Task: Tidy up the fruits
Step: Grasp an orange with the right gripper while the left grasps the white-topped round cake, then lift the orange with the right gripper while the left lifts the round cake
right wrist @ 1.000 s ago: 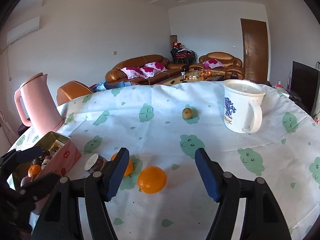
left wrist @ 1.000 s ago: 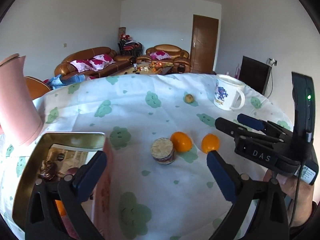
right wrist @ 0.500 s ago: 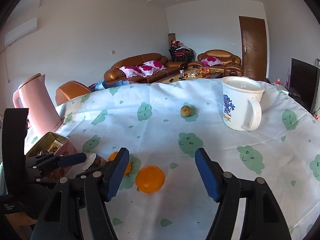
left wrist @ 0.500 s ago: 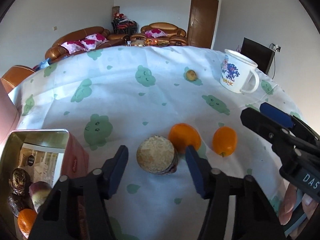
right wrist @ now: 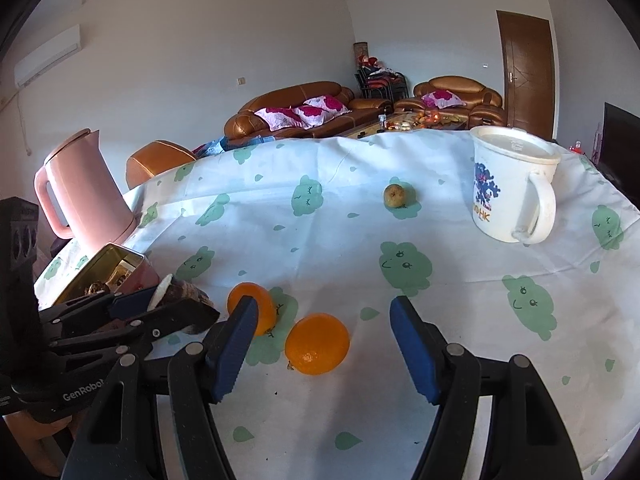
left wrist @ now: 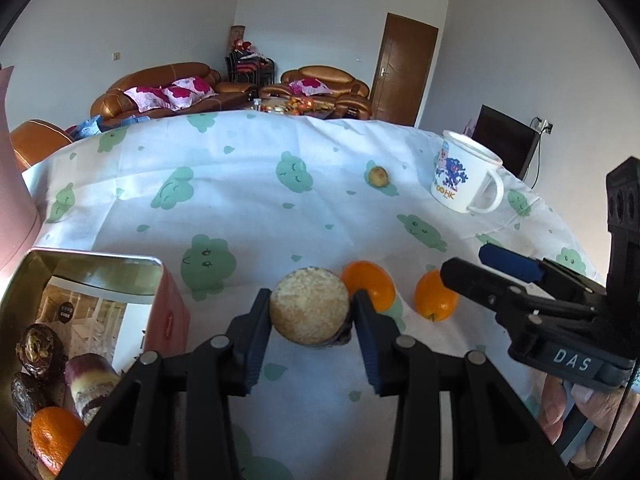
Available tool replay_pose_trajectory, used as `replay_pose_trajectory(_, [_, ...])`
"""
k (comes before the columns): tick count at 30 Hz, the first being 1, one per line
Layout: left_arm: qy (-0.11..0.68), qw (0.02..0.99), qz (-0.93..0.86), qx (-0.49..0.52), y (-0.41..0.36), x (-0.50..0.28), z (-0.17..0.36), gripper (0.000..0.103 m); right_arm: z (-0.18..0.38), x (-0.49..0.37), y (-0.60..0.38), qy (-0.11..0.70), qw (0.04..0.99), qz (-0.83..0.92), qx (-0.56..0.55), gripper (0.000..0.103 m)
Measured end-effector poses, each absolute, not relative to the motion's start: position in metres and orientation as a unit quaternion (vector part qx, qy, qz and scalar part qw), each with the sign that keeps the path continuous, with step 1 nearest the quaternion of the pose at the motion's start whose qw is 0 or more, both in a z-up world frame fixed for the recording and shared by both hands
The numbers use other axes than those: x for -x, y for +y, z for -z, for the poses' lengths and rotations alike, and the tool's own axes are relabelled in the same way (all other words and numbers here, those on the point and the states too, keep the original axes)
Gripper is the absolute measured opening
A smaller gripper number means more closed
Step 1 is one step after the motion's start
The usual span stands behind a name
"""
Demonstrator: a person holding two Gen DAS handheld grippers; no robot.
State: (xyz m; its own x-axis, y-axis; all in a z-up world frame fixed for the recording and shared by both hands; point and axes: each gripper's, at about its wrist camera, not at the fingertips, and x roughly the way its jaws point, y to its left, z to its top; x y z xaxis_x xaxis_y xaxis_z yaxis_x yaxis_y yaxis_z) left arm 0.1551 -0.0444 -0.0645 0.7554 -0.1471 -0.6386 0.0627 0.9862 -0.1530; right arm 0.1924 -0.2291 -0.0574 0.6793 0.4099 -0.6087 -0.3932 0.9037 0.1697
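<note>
Right now the step in hand is a pick-up: the left claw (left wrist: 310, 316) is closing around a short round piece with a pale grainy cut top and a dark purple skin (left wrist: 309, 306), perhaps a cut yam, and its blue pads sit right against the sides. That piece stands on the worktop's white cloth with green cloud prints (left wrist: 248, 200), at about six o'clock in the left wrist view.

At eight o'clock, near the claw, lies the open gold-lined pink tin (left wrist: 96, 268); it holds an orange, a purple-and-yellow chunk and some dark lumps.

Just beyond the gripped piece, at about one o'clock from it, an orange fruit (left wrist: 370, 284) lies touching or nearly so, and a second orange (right wrist: 317, 343) lies a little to the right, apart.

The right claw (right wrist: 322, 346) hangs half open above that second orange, holding nothing.

Farther off, a small yellow-brown fruit (left wrist: 377, 176) lies alone, with a white printed mug (left wrist: 464, 178) at three o'clock from it.

Next, I judge, the left claw needs a firm squeeze, a straight lift clear of the neighbouring orange, then a swing toward the tin.
</note>
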Motion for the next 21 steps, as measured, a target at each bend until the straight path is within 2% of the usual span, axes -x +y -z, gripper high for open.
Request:
replay_pose_trajectory(3, [0.334, 0.939, 0.045, 0.061, -0.042, -0.152, 0.062, 0.042, 0.062, -0.196, -0.222, 0.355, 0.908, -0.222, 0.003, 0.069])
replay_pose_trajectory(7, [0.330, 0.941, 0.042, 0.062, -0.040, -0.151, 0.061, 0.042, 0.070, -0.202, -0.216, 0.385, 0.896, -0.223, 0.015, 0.048])
replay_pose_trajectory(10, [0.324, 0.943, 0.040, 0.063, -0.039, -0.149, 0.060, 0.042, 0.078, -0.207, -0.214, 0.410, 0.881, -0.236, 0.014, 0.042])
replay_pose_trajectory(21, [0.295, 0.953, 0.039, 0.053, -0.041, -0.139, 0.054, 0.042, 0.069, -0.197, -0.217, 0.380, 0.894, -0.239, 0.013, 0.042])
